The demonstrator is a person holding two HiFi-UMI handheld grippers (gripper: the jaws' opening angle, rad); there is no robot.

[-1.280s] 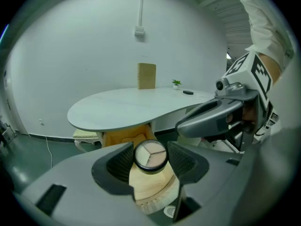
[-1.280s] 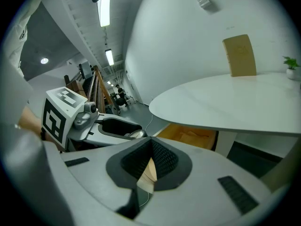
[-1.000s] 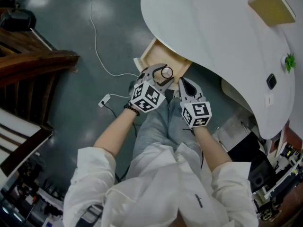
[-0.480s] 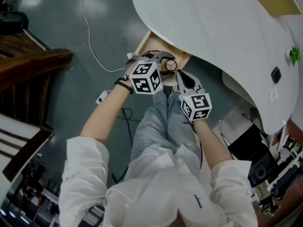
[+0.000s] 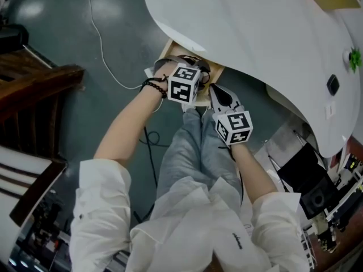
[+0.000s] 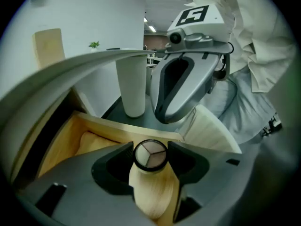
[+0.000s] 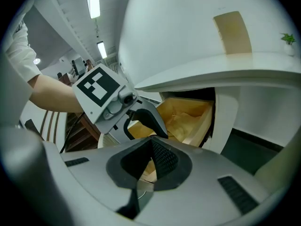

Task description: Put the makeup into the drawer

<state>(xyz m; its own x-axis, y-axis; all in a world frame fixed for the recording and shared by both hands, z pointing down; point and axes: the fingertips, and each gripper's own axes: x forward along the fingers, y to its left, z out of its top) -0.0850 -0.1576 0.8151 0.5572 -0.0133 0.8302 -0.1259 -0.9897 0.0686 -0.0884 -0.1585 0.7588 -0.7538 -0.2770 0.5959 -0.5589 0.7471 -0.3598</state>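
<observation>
Lowered since a second ago, the left gripper (image 5: 190, 66) has its jaws clamped on the makeup compact (image 6: 150, 155) above the open drawer (image 6: 61, 140), not yet released. The right gripper (image 5: 214, 92) has its jaws together.

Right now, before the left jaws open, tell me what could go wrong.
1. The round compact, clamped in the left gripper, appears close to the drawer's wooden rim; released here it might clip the rim and fall to the floor.
2. The white tabletop overhangs the drawer closely, so the gripper could bump its edge.
3. The right gripper hangs just beside, shut; the two could collide.
</observation>
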